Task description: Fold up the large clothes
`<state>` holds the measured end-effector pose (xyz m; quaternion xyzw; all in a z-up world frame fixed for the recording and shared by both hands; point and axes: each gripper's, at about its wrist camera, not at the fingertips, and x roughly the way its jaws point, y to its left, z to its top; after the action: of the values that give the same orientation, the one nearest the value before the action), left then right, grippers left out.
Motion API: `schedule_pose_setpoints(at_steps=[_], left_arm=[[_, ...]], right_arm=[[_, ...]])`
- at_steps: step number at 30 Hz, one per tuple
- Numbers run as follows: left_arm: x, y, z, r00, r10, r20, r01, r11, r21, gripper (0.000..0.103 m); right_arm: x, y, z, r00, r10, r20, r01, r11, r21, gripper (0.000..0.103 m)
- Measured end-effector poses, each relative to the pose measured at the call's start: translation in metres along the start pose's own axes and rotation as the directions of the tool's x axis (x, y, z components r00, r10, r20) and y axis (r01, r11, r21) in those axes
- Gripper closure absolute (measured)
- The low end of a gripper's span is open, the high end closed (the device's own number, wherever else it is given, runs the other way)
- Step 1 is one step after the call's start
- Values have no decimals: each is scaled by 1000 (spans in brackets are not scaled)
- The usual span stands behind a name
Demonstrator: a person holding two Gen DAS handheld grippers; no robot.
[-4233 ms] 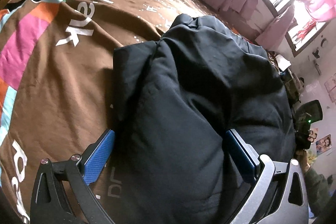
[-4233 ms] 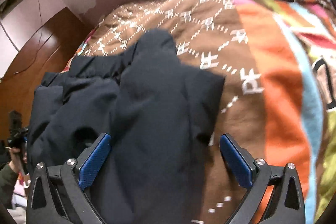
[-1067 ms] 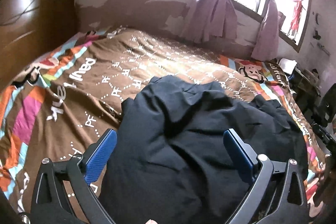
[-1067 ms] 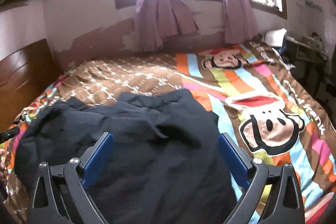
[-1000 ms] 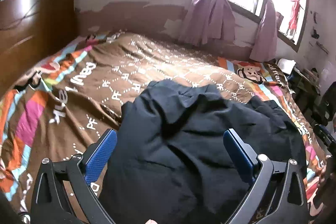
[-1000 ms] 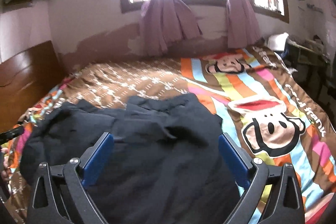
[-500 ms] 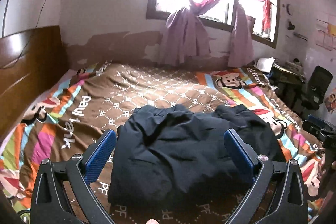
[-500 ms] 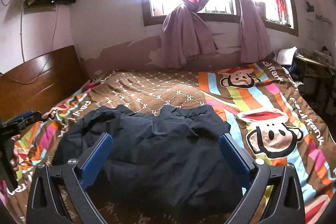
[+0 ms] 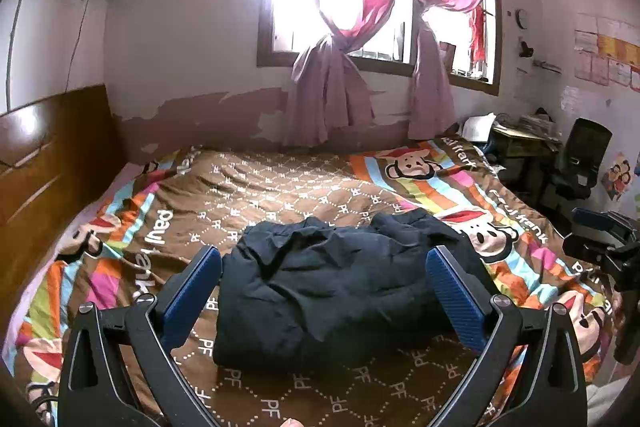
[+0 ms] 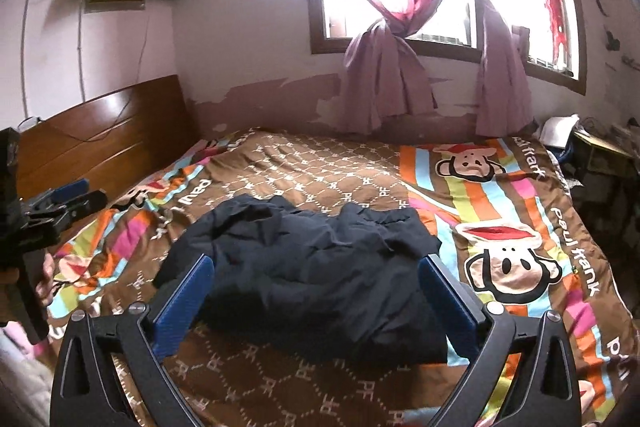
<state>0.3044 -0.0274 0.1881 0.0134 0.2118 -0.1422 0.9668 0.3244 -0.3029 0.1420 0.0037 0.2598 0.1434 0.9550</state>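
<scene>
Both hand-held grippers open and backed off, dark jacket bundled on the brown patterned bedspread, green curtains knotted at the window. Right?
Not quite: the curtains are pink, not green, as the right wrist view shows. The rest holds: the left hand-held gripper and the right hand-held gripper are open and clear of the dark jacket, which lies bundled on the brown patterned bedspread.

Bed (image 9: 280, 195) in cartoon-monkey cover, folded dark garment (image 9: 340, 287) on top.
</scene>
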Motion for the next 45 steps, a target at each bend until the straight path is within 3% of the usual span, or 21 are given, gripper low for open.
schedule_pose_setpoints(at_steps=[8, 17, 32, 40, 45], left_arm=[[-47, -20, 0, 999, -4, 50, 1, 999, 51, 2], [-90, -30, -20, 997, 10, 73, -19, 991, 135, 2], [-108, -25, -80, 993, 22, 115, -26, 999, 36, 2], [-108, -22, -126, 991, 44, 130, -45, 999, 4, 2], [-106, -22, -145, 989, 55, 135, -56, 998, 2, 2]], right_arm=[[-41, 31, 1, 998, 32, 46, -32, 999, -12, 0], [-66, 54, -9, 993, 75, 86, -74, 997, -17, 0], [-87, 85, -62, 980, 110, 168, -107, 994, -22, 0], [-90, 84, -111, 965, 60, 255, -65, 998, 14, 0], [-87, 77, -132, 970, 17, 242, -22, 1000, 19, 0]])
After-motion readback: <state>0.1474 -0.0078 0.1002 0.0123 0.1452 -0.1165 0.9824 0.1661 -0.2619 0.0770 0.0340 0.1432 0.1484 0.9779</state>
